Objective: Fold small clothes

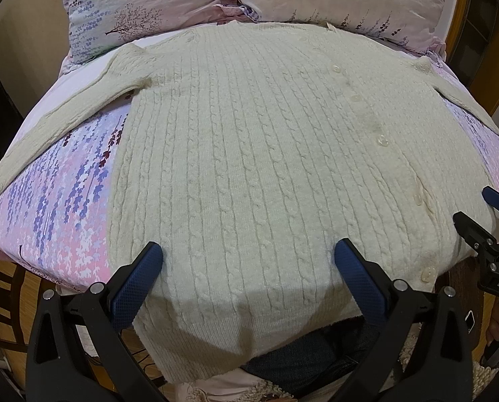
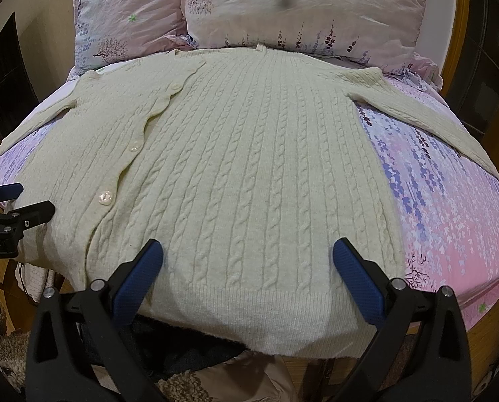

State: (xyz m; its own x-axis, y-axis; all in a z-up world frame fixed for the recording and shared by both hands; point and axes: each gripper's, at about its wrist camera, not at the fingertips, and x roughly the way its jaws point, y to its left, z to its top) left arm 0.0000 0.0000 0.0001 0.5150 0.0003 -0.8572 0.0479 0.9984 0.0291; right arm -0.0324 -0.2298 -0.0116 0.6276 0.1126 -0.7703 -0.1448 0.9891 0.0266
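Between the blue pads [image 1: 139,278] of the left gripper [image 1: 247,251], spread wide and grasping nothing, lies the cardigan's [image 1: 249,154] ribbed hem. The right gripper [image 2: 247,251] hangs likewise released over the hem's other half. The cream cable-knit cardigan lies flat and buttoned on the bed [image 2: 450,221], front up, buttons [image 2: 104,197] running toward the collar, both sleeves spread out to the sides. Its hem droops over the bed's near edge. Two pillows [image 2: 303,6] touch the collar end.
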